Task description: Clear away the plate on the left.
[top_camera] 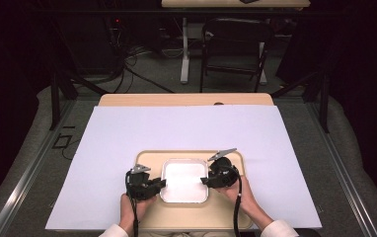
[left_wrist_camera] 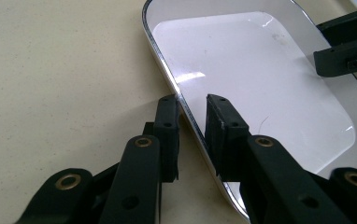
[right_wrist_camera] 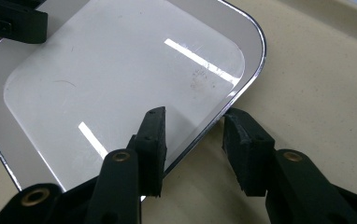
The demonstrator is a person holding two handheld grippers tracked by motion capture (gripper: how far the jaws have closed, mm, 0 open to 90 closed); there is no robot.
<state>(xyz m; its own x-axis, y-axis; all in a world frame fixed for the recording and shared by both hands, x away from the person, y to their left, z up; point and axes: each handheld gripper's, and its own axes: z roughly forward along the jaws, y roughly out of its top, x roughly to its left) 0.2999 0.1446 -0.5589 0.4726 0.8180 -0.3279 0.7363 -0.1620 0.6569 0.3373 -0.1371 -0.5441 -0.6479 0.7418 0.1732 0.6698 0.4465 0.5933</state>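
High view is showing the dish (top_camera: 184,180) sitting mid-board (top_camera: 149,157), left gripper (top_camera: 159,183) and right gripper (top_camera: 205,180) straddling its side rims, jaws gaping, not pinching; closing both, then lifting evenly, seems next.

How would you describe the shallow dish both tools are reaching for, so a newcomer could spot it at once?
On the white sheet that covers the table lies a beige tray near the person's edge. In its middle sits the white dish, a rounded rectangle with a shiny rim, with the left tool and the right tool straddling its opposite edges. It is the one glossy white thing on the matt beige tray.
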